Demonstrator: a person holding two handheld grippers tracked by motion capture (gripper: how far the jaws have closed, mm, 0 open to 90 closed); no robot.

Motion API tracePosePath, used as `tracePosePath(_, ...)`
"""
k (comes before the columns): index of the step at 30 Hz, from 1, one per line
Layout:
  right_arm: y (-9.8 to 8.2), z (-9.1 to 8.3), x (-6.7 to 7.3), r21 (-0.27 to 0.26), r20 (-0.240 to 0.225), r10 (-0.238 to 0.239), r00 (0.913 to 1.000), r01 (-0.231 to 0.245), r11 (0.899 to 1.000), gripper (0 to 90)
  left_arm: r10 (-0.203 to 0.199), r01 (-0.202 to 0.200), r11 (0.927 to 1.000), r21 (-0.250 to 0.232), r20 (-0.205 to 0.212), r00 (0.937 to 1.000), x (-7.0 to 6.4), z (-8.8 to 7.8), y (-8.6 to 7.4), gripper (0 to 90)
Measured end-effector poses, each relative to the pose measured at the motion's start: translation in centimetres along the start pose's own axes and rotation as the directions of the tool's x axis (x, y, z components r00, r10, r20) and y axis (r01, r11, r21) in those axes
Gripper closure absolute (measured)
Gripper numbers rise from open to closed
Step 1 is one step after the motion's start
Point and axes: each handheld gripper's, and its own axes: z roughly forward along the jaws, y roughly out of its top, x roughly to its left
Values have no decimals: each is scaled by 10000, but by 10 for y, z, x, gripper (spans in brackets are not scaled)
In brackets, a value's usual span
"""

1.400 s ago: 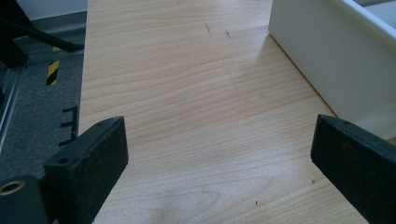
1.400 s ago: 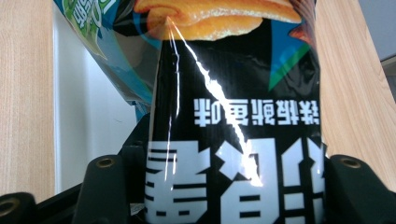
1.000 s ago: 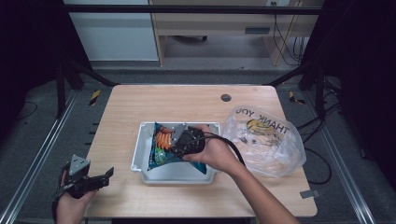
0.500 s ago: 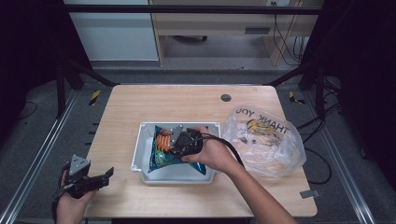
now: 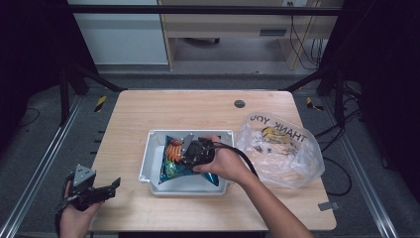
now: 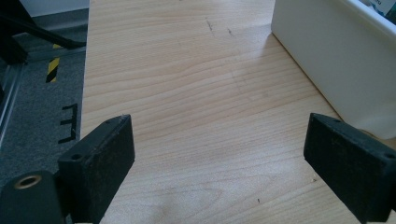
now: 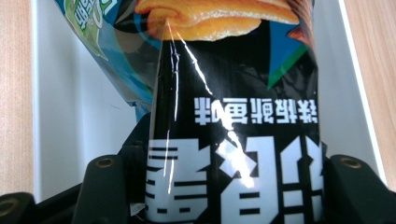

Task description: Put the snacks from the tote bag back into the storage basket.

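Observation:
A white bin (image 5: 147, 163) sits at the middle of the wooden table (image 5: 198, 111). A blue and black snack bag (image 5: 171, 167) with orange chips printed on it lies in the bin. My right gripper (image 5: 187, 148) reaches into the bin from the right. In the right gripper view the bag (image 7: 233, 107) spans the whole gap between the two jaws of my right gripper (image 7: 229, 186), over the bin floor (image 7: 70, 116). My left gripper (image 5: 110, 188) hovers at the table's front left corner, open and holding nothing. In the left gripper view my left gripper (image 6: 219, 154) faces bare wood, with the bin wall (image 6: 336, 60) to its right.
A clear plastic bag (image 5: 280, 148) printed "THANK YOU" lies right of the bin with items inside. A round cable hole (image 5: 239, 103) marks the table's far side. Dark floor and metal rails surround the table.

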Motion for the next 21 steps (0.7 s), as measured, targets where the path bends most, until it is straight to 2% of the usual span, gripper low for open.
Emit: tracePosePath(21, -4, 9, -1, 127, -87, 34, 10000, -33, 9999, 406, 19, -19, 10000, -6, -9, 10000, -1, 0, 0, 83)
